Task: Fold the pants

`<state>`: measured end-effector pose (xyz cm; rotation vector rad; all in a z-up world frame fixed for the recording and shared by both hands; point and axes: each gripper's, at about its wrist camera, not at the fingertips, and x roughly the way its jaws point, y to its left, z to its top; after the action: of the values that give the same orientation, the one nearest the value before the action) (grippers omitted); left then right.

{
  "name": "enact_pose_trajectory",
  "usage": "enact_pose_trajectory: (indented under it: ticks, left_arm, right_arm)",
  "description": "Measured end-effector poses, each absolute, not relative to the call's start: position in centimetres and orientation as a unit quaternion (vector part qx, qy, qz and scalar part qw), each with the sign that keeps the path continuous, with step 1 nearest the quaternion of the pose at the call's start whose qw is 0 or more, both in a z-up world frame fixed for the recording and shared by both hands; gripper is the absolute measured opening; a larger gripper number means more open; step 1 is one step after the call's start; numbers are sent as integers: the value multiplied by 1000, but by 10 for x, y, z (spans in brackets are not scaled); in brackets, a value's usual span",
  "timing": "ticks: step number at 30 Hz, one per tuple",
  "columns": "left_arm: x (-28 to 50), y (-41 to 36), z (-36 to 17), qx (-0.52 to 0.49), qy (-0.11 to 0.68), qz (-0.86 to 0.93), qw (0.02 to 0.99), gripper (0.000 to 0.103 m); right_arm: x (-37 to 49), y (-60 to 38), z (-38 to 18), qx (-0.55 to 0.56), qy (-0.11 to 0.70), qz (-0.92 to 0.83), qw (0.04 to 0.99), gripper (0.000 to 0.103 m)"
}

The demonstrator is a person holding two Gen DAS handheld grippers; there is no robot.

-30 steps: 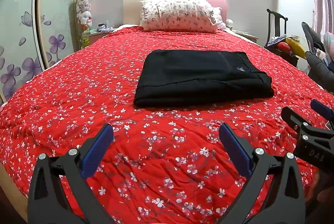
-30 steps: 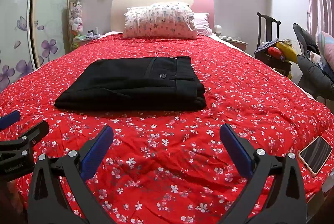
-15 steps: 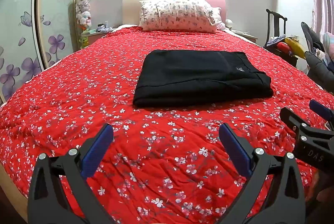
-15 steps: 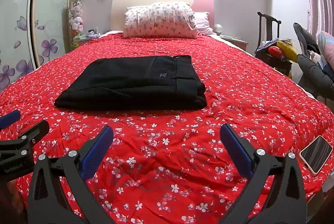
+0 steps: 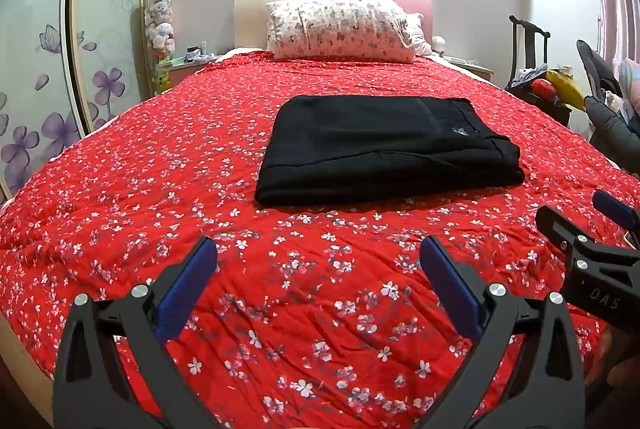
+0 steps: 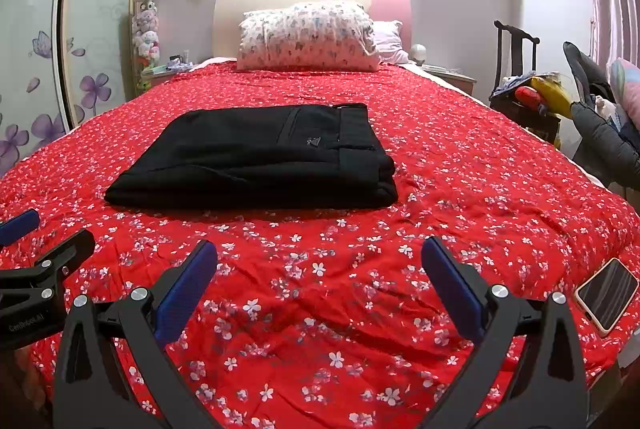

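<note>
The black pants (image 5: pixel 384 145) lie folded into a flat rectangle on the red floral bedspread (image 5: pixel 160 165), in the centre of the left wrist frame and slightly left of centre in the right wrist frame (image 6: pixel 260 157). The waistband end, with a small logo, faces the right of both frames; the folded edge faces the lower part.

The left gripper (image 5: pixel 318 281) sits at the bottom of its own frame, its 2 blue-padded fingers (image 5: pixel 186 285) spread wide with nothing between them, above bare bedspread and well apart from the pants. The right gripper (image 6: pixel 320 281) stands the same way at the bottom of its frame: fingers (image 6: pixel 452 285) wide, holding nothing, short of the pants. Each gripper also shows at the edge of the other's view, the right one at the lower right of the left wrist frame, the left one at the lower left of the right wrist frame.

A smartphone (image 6: pixel 606 295) lies on the bedspread at the lower right of the right wrist frame. A patterned pillow (image 5: pixel 340 29) leans against the headboard (image 5: pixel 252 9) in the upper centre.
</note>
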<state>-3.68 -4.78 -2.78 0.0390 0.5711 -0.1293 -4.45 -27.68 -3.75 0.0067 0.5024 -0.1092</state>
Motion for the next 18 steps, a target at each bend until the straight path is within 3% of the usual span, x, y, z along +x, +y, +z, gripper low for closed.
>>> enact_pose_trajectory:
  ticks: [18]
  left_arm:
    - [-35,-41,-27,16,275,-58,960,101]
  right_arm:
    - [-39,-281,-41,4,255,-49,966,102]
